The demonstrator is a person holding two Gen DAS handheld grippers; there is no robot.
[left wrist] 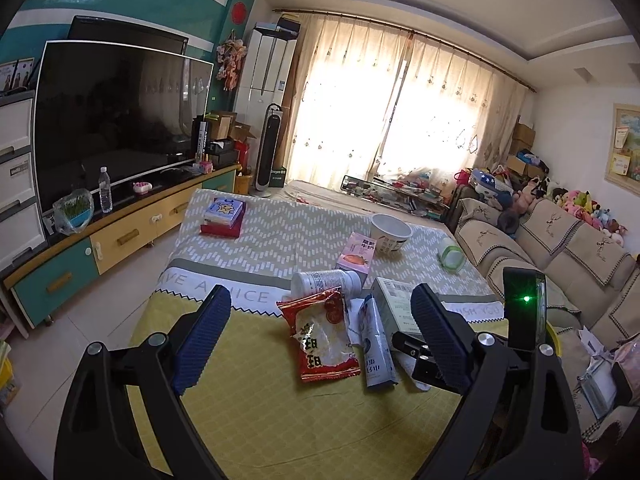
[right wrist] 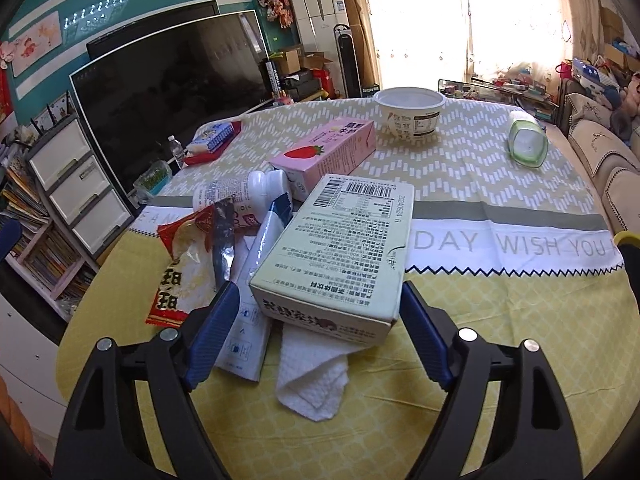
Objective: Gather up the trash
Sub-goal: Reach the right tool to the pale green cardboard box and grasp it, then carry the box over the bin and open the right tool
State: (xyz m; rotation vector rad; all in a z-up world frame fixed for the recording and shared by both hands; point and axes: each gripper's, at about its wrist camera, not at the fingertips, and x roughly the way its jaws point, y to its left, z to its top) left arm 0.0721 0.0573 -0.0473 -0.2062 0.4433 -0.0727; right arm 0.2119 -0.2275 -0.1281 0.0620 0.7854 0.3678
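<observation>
Snack wrappers: one, red
Cartons: two, one pink strawberry milk carton, one pale green box
White bottles: one, lying down
Blue-and-white sachets: one
Paper towels: one
Paper bowls: one
Green-rimmed jars: one
Tongs: two pairs

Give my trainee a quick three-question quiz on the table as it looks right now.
1. True or false: the right gripper is shut on the pale green carton.
2. What lies partly under that carton? A) white napkin B) paper bowl C) green-rimmed jar
3. Which fruit is printed on the pink carton?

Key: 1 false, both grippers are open; 2 A; 3 strawberry.
</observation>
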